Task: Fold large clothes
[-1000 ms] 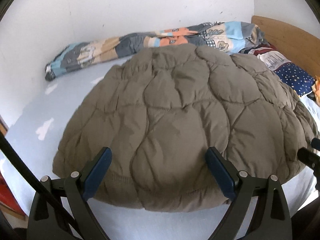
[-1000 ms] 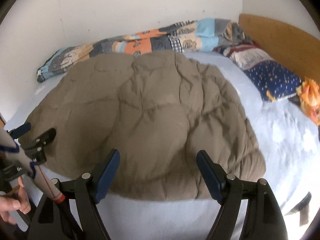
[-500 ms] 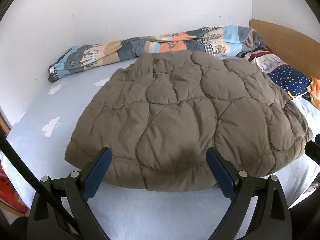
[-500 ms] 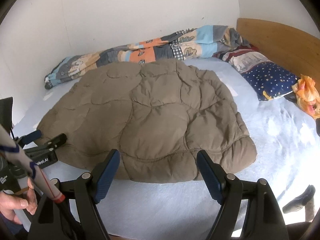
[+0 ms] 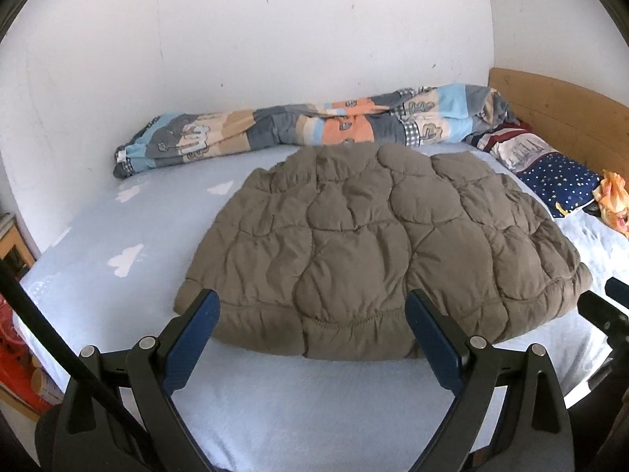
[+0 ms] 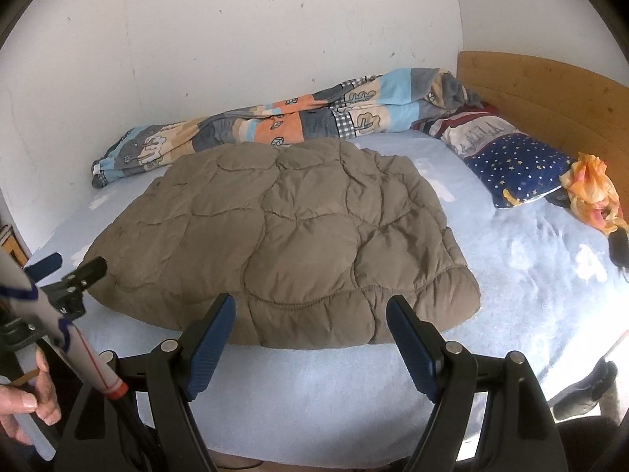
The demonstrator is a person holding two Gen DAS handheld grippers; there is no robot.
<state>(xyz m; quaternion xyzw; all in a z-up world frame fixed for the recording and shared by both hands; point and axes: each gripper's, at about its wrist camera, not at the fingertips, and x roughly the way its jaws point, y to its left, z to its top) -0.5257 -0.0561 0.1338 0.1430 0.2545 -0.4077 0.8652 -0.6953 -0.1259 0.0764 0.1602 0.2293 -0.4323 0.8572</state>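
a: we see the wide bed with its pale blue sheet (image 5: 165, 236), and the olive-brown quilted puffer jacket (image 5: 373, 244) lies folded flat in the middle of it.

b: behind it, along the wall, we see the rolled patchwork duvet (image 6: 283, 126), then the navy star-printed pillow (image 6: 523, 169).

a: our left gripper (image 5: 312, 338) has its fingers spread wide, nothing between them, short of the jacket's near hem.

b: our right gripper (image 6: 310, 338) too: fingers apart, empty.

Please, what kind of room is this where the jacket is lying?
Most likely a bedroom. The brown quilted jacket lies on a bed with a light blue sheet. A wooden headboard stands at one end, with a starry blue pillow beside it and a rolled patterned duvet along the white wall.
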